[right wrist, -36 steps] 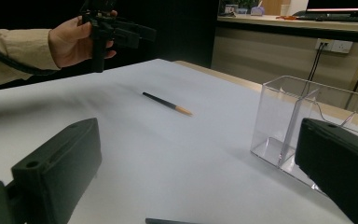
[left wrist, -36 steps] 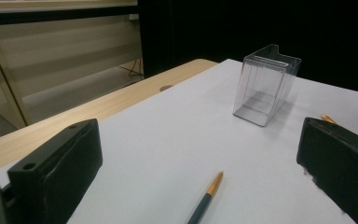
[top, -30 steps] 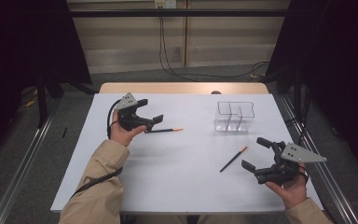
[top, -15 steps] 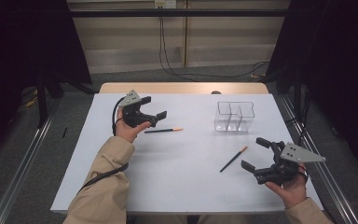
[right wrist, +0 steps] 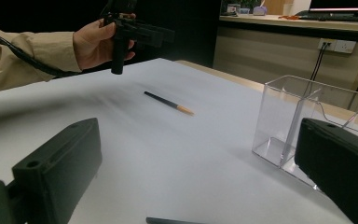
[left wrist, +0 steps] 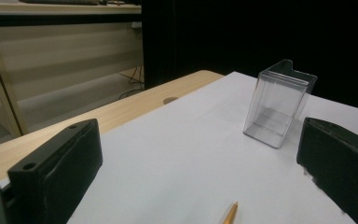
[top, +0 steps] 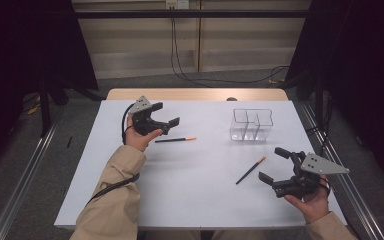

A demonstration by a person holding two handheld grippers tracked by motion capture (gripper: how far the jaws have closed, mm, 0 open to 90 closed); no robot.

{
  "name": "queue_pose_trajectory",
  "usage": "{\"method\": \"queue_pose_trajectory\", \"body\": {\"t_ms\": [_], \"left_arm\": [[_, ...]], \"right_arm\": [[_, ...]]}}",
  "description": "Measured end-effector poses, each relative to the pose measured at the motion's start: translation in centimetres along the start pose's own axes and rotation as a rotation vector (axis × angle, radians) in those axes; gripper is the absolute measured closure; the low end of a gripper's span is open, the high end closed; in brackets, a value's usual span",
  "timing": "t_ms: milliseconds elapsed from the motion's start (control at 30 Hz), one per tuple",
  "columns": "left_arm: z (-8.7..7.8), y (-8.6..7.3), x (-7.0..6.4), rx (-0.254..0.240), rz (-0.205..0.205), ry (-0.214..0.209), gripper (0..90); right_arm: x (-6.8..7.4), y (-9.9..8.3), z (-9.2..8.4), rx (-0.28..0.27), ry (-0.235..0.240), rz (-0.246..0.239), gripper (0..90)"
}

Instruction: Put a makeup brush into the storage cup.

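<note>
The white table [top: 190, 190] is carrying everything, and the clear divided holder [top: 251, 125] standing toward its far right is serving as my landmark. Two dark pencils with orange tips are lying flat on the sheet: the far pencil [top: 175, 139] is resting well to the left of the holder, and the near pencil [top: 250, 170] is lying just in front of it, angled with its tip toward the holder.

The left hand-held gripper [top: 166, 120] is hovering left of the holder with its jaws spread wide and gripping nothing; the far pencil is lying just below and ahead of those jaws, its orange tip [left wrist: 230, 213] peeking in between them. The right hand-held gripper [top: 275, 165] is waiting in front of the holder and to its right, jaws likewise parted and empty, with the near pencil just to its left.

As I judge it, thin pencils lying flat may be rolling or skidding away if a jaw is coming down off-centre. The light holder could also be tipping if a gripper or a pencil end is knocking its rim.
</note>
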State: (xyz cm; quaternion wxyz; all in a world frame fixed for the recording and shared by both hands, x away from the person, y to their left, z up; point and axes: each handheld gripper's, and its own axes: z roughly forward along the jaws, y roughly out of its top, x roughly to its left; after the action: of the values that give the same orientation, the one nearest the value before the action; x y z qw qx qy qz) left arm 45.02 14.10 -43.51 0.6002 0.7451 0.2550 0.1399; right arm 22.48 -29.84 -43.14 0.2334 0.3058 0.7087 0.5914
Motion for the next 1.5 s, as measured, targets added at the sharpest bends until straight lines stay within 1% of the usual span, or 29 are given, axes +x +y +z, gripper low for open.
{"method": "queue_pose_trajectory", "body": {"t_ms": [33,67,100,133,167,200,233,267,300,333,400,433,533,600,800,833,867,900,933,967,1000,1067,1200,1233,1267,1367,1400,1433,1500], "left_arm": [[0.1,0.1,0.0,0.017,0.007,-0.002,0.0],[0.1,0.1,0.0,0.017,0.007,-0.002,0.0],[0.2,0.3,0.0,0.048,0.028,0.0,0.0],[0.2,0.3,0.0,0.048,0.028,0.0,0.0],[0.2,0.4,0.0,0.062,0.031,-0.002,0.6],[0.3,0.5,0.1,0.097,0.052,-0.009,0.7],[0.3,0.5,0.1,0.097,0.052,-0.009,0.7],[0.4,0.6,0.1,0.105,0.047,-0.009,0.7],[0.4,0.7,0.2,0.129,0.053,-0.016,0.7],[0.4,0.7,0.2,0.129,0.053,-0.016,0.7],[0.4,1.0,0.4,0.161,0.061,-0.009,0.7],[0.4,1.0,0.4,0.161,0.061,-0.009,0.7],[0.4,1.4,0.7,0.194,0.077,0.003,0.7],[0.4,1.4,0.7,0.193,0.067,-0.001,0.7],[0.6,1.8,1.0,0.258,0.078,0.003,0.7],[0.7,1.8,1.0,0.264,0.072,-0.005,0.7],[0.8,1.9,1.0,0.29,0.071,-0.013,0.7],[0.9,1.9,1.0,0.302,0.082,-0.012,0.8],[0.9,1.9,1.0,0.302,0.082,-0.012,0.8],[1.1,2.0,1.0,0.328,0.084,-0.017,0.8],[1.1,2.0,1.0,0.328,0.084,-0.017,0.8],[1.4,2.2,1.0,0.361,0.099,-0.015,0.8],[1.8,2.3,1.1,0.412,0.098,-0.023,1.0],[2.0,2.4,1.1,0.44,0.104,-0.025,1.0],[2.0,2.4,1.1,0.44,0.104,-0.025,1.0],[2.3,2.6,1.2,0.485,0.106,-0.03,1.0],[2.3,2.6,1.2,0.485,0.106,-0.03,1.0],[2.4,2.8,1.2,0.526,0.126,-0.03,1.0],[2.5,2.9,1.3,0.539,0.12,-0.033,1.0]], "right_arm": [[0.0,0.0,0.0,0.001,0.001,0.0,0.0],[0.0,0.0,0.0,0.001,0.001,0.0,0.0],[0.0,0.0,0.0,0.0,0.001,0.0,0.0],[0.0,0.0,0.0,0.001,0.001,0.001,0.0],[0.0,0.0,0.0,0.0,0.001,0.002,0.0],[0.0,0.0,0.0,0.0,0.002,0.002,0.0],[0.0,0.0,0.1,0.001,0.002,0.001,0.0],[0.0,0.0,0.1,0.001,0.002,0.001,0.0],[0.0,0.0,0.1,0.001,0.003,-0.001,0.0],[0.0,0.0,0.0,0.0,0.003,0.002,0.0],[0.0,0.0,0.0,0.0,0.002,0.002,0.0],[0.0,0.0,0.0,0.002,0.001,0.003,0.0],[0.0,0.0,0.0,0.001,-0.001,0.003,0.0],[0.0,0.0,0.0,0.001,0.002,0.004,0.1],[0.0,0.0,0.1,0.01,0.007,0.002,0.0],[0.0,0.0,0.1,0.011,0.009,0.001,0.1],[0.0,0.0,0.2,0.012,0.01,-0.001,0.0],[0.1,0.0,0.2,0.012,0.009,0.001,0.0],[0.1,0.0,0.2,0.012,0.009,0.001,0.0],[0.0,0.0,0.2,0.012,0.01,0.002,0.1],[0.0,0.0,0.2,0.012,0.01,0.002,0.1],[0.0,-0.1,0.2,0.013,0.009,0.001,0.0],[0.1,-0.1,0.2,0.019,0.015,-0.002,0.1],[0.1,-0.1,0.2,0.019,0.014,-0.003,0.1],[0.1,-0.1,0.2,0.019,0.015,-0.003,0.1],[0.0,-0.1,0.2,0.017,0.014,-0.002,0.0],[0.0,-0.1,0.2,0.017,0.014,-0.002,0.0],[0.1,0.0,0.2,0.017,0.014,-0.002,0.1],[0.1,-0.1,0.2,0.021,0.017,-0.005,0.2]]}}
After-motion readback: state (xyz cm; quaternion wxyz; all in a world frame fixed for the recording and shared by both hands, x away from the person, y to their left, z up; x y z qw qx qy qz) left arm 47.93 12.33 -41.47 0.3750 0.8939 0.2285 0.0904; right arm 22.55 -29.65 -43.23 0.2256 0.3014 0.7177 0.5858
